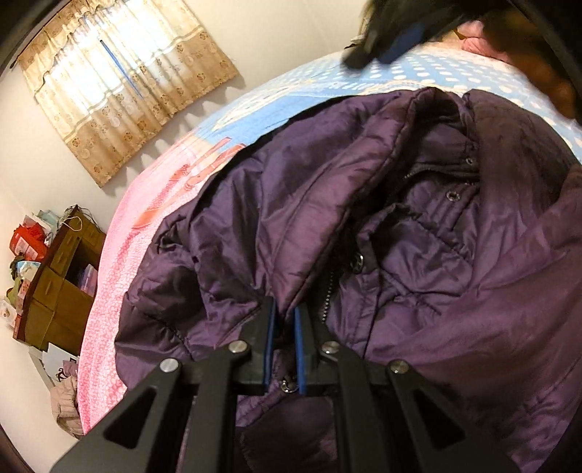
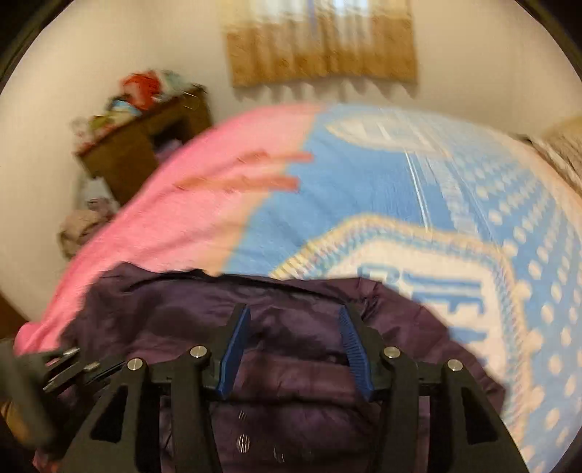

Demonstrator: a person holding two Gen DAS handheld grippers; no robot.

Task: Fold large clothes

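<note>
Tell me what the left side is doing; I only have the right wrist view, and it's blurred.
Observer: The left hand-held gripper is shut on a fold of the purple jacket, beside the zipper.
Operator: Which part of the jacket shows there?
Observer: The open front: the collar lies toward the far side, with snap buttons down the placket.
Operator: My right hand-held gripper looks open over the fabric. Can you see it from the left?
Observer: A dark blurred shape with some blue sits at the top edge; I cannot tell whether it is that gripper.
</note>
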